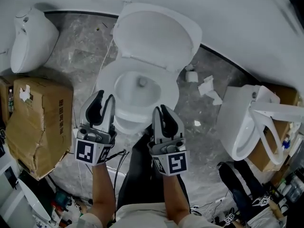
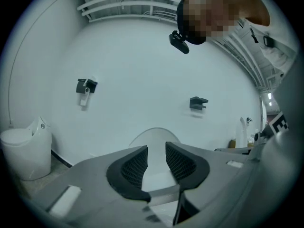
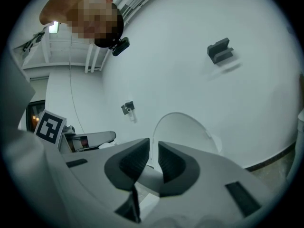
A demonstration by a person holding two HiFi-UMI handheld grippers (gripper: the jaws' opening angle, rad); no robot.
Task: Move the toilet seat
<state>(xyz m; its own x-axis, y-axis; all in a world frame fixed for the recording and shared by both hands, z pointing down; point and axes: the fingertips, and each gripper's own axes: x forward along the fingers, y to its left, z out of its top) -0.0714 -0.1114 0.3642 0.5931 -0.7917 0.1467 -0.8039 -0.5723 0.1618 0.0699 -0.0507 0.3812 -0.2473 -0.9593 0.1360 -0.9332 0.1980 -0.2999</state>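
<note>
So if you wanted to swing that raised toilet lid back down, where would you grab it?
Probably take the lid at its free upper rim, the part farthest from the bowl. It stands tilted back toward the wall, so its front face and thin edge look like the only reachable parts. Come from the front, over the bowl, with one jaw on each side of the rim.
</note>
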